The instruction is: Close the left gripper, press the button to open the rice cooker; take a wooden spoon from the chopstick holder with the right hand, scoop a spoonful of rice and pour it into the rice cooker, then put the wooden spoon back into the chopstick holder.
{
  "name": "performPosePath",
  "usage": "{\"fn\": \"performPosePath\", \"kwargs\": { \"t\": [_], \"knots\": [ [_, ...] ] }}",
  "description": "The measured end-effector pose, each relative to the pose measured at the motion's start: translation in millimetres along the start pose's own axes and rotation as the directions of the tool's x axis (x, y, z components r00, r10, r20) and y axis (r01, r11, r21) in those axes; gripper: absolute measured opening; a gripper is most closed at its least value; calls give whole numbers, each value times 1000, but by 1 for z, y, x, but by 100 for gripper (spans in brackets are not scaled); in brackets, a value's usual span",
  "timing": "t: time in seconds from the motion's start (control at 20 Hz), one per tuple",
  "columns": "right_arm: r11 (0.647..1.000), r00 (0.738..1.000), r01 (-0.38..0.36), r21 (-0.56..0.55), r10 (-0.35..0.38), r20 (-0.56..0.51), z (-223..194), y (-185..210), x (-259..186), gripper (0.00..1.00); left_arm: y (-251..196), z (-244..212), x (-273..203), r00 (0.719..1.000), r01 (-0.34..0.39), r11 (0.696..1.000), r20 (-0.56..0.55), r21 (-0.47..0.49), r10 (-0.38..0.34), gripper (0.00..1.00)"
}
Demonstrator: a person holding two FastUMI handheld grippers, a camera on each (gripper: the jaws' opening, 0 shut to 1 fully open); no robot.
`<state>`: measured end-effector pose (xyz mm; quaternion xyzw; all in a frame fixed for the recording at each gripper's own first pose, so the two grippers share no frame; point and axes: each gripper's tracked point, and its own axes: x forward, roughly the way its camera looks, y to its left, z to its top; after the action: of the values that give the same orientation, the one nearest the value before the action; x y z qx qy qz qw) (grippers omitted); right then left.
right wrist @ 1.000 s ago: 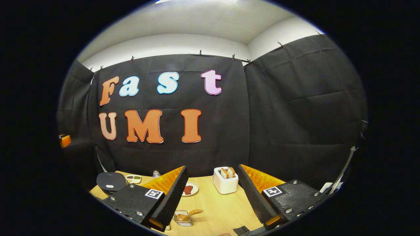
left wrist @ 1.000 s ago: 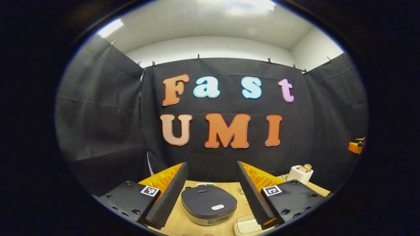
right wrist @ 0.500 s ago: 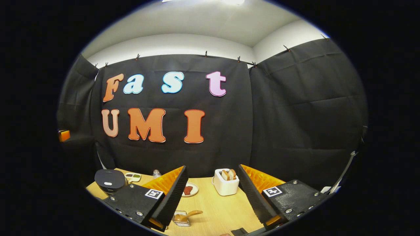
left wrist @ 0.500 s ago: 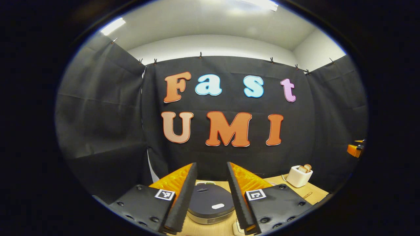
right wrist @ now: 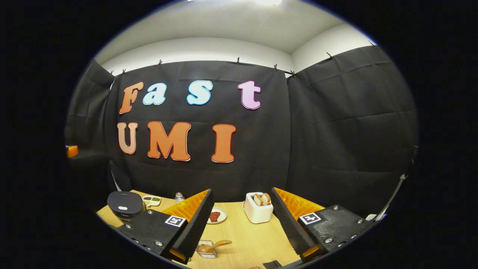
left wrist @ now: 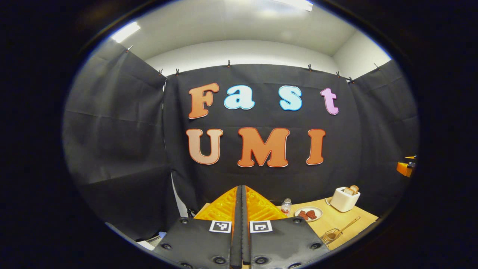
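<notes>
The left hand-held gripper (left wrist: 241, 224) has its fingers pressed together on nothing. The right hand-held gripper (right wrist: 242, 220) gapes wide — the lidded rice cooker (right wrist: 125, 205) sits far left on the counter (right wrist: 246, 239), the wooden spoon (right wrist: 213, 246) just beside its left finger.

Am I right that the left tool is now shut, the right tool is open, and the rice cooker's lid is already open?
Not quite: the rice cooker has its lid down, as the right gripper view shows. The rest holds: the left tool is shut with its fingers together, and the right tool is open.
</notes>
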<state>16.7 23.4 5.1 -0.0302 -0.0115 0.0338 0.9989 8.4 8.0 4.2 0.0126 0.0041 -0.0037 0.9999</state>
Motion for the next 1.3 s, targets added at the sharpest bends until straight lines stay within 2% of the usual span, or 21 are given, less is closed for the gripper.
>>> {"fn": "performPosePath", "kwargs": {
  "t": [0.05,0.1,0.3,0.35,0.5,0.6,0.9,1.0,1.05,1.15,1.2,1.3],
  "knots": [
    [1000,1000,-1,0,1,0,0,1,0,95,-1,-2,3,1000,8,1000,-6,-1,-8,2],
    [1000,1000,-3,-1,3,-2,-1,2,0,95,-3,-6,7,1000,17,1000,-18,-3,-17,4],
    [1000,1000,-14,13,14,-15,-3,7,-1,95,-16,-33,27,995,62,998,-81,9,-61,2],
    [1000,1000,-14,14,15,-17,-4,7,-1,95,-23,-43,32,992,81,997,-100,3,-80,4],
    [1000,999,-13,-2,13,-30,-9,4,-2,95,-42,-73,54,976,134,991,-172,4,-132,2],
    [1000,999,-2,-15,2,-33,-8,-1,-3,95,-54,-90,69,964,169,986,-210,0,-166,5],
    [1000,999,23,4,-23,-49,-14,-18,-5,95,-63,-166,108,907,216,976,-363,-39,-215,4],
    [999,996,42,0,-42,-73,-21,-24,-6,95,-60,-198,118,880,210,977,-426,-44,-209,2],
    [999,995,49,-4,-49,-82,-23,-26,-7,95,-59,-212,121,868,210,977,-452,-44,-206,5],
    [999,995,50,-13,-51,-89,-27,-26,-6,95,-56,-240,131,842,207,978,-504,-33,-195,4],
    [999,994,49,-20,-51,-95,-31,-27,-6,95,-57,-253,135,827,210,977,-527,-34,-196,2],
    [998,991,57,-27,-60,-120,-40,-29,-5,95,-58,-277,137,803,199,979,-565,-43,-188,5]
  ]
}}
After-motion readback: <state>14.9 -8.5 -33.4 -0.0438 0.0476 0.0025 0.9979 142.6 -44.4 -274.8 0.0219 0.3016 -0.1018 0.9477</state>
